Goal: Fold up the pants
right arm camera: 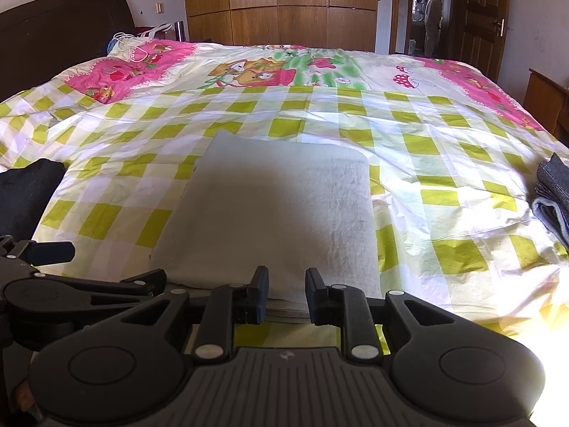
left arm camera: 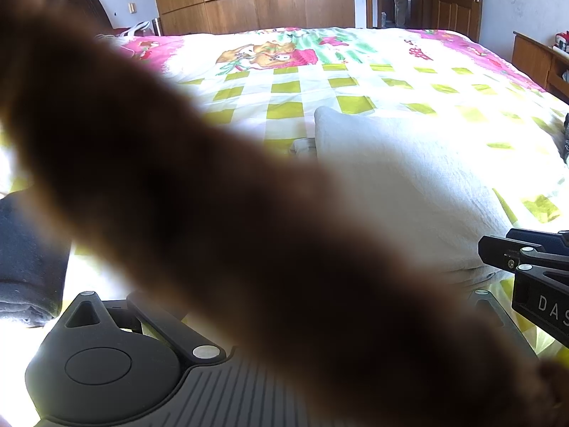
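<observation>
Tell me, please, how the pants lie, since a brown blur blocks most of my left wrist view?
Observer: The pants lie folded into a flat pale rectangle on the checked bedspread.
Operator: Where are the right tongs?
Observer: The right tongs sit at the pants' near edge, jaws apart, the folded edge between them.
Operator: And mine?
Observer: The left tongs are beside the pants' near left corner; their state is unclear.
</observation>
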The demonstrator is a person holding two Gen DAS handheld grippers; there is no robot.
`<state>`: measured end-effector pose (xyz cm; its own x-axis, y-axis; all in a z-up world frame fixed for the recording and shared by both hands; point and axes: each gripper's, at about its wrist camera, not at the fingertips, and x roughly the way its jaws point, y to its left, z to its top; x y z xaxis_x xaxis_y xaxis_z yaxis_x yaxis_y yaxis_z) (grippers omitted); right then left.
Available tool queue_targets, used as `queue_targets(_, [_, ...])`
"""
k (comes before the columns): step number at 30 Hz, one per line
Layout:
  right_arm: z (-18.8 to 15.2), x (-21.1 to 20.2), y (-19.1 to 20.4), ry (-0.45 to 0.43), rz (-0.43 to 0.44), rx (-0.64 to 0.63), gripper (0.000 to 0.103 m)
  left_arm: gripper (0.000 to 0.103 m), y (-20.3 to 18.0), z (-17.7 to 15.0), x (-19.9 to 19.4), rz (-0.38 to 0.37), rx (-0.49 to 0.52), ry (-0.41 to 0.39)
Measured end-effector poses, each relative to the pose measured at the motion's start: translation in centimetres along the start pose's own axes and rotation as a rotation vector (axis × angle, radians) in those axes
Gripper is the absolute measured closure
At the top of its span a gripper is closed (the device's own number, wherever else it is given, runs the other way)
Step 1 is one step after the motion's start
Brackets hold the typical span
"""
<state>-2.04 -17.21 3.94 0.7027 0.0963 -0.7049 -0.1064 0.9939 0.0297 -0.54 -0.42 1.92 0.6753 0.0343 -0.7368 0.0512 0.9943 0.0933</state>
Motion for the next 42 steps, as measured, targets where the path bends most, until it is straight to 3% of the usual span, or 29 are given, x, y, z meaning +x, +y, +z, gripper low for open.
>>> queue_targets(20, [-0.2,-0.9,-0.1,-0.031,-0.008,-0.008,0.066,0.002,0.2,0.0,-0.7,0.013,-0.007,-0.020])
queue_targets(29, [-0.5,-1.3,-1.7,-0.014,0.029,0.065,0.066,0.002,0.2,-0.2,-1.0,-0.004,-0.006,-0.020])
queue_targets(42, [-1.0,-1.1,-1.2,0.015,0.049,0.042,0.065,0.002,-0.4,-0.3,-1.0,-0.024,0.007,-0.018])
